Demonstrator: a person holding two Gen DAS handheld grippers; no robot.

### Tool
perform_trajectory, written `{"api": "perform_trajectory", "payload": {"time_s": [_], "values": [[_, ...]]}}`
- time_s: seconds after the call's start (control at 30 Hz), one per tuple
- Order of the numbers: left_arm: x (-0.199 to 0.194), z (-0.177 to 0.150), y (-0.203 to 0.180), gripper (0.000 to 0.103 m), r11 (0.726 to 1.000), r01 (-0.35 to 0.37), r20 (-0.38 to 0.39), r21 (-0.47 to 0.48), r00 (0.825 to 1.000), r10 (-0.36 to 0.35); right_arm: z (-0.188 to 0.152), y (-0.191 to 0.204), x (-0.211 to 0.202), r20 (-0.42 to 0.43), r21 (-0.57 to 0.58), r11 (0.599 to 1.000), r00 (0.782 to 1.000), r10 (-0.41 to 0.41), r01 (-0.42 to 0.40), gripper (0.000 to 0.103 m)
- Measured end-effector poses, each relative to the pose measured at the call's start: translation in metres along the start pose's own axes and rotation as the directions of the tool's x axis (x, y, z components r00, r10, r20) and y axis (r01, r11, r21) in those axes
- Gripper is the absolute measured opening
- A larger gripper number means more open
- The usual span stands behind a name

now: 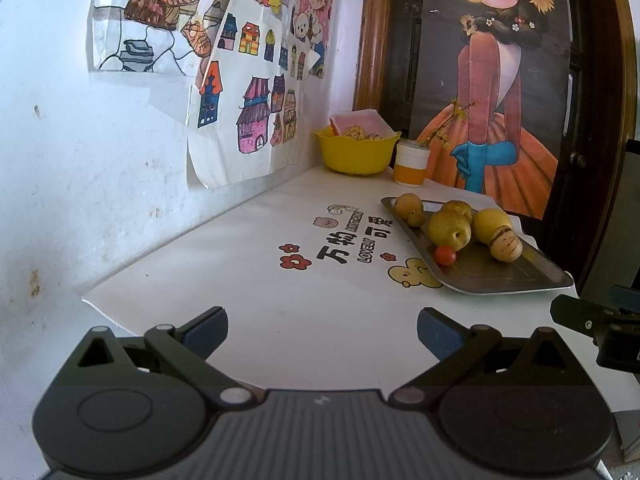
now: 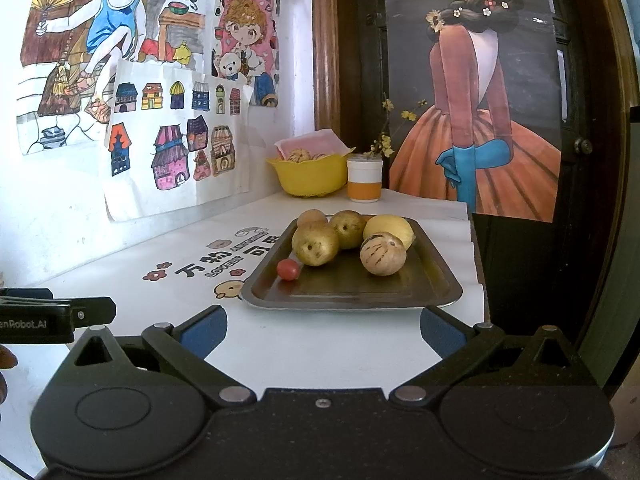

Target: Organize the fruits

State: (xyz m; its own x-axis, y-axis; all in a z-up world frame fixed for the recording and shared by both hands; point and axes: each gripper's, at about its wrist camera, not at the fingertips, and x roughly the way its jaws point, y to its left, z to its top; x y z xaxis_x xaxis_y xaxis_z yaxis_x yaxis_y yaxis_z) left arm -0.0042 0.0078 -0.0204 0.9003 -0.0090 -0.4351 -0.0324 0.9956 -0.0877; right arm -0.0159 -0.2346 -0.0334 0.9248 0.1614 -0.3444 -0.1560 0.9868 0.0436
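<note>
Both grippers, left (image 1: 322, 330) and right (image 2: 322, 330), gape empty; metal tray (image 2: 434, 280) runs lengthwise toward the table's back edge, holding smooth round fruit (image 2: 315, 243).

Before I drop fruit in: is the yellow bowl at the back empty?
Not empty. The yellow bowl already holds at least two striped fruits, visible above its rim in both views.

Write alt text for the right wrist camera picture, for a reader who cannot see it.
A dark metal tray on a white table holds several yellow-brown pears, a yellow lemon, a striped tan melon and a small red tomato. The open right gripper fills the foreground. Behind stand a yellow bowl and an orange-banded white cup.
</note>
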Motion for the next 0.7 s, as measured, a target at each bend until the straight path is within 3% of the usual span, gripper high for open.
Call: {"api": "perform_trajectory", "payload": {"time_s": [0.3,0.7], "values": [[0.001,-0.0017,-0.0058,0.103,0.999,0.019,-0.024,0.032,1.0,-0.019,-0.0011,0.0011,0.0007,-0.003,-0.004,1.0,1.0,0.005,-0.005,0.102],[0.0032,-0.0018,-0.0037,0.103,0.999,-0.011,-0.031,0.033,0.999,0.012,-0.0033,0.0034,0.001,-0.007,-0.008,1.0,1.0,0.011,-0.012,0.102]]}}
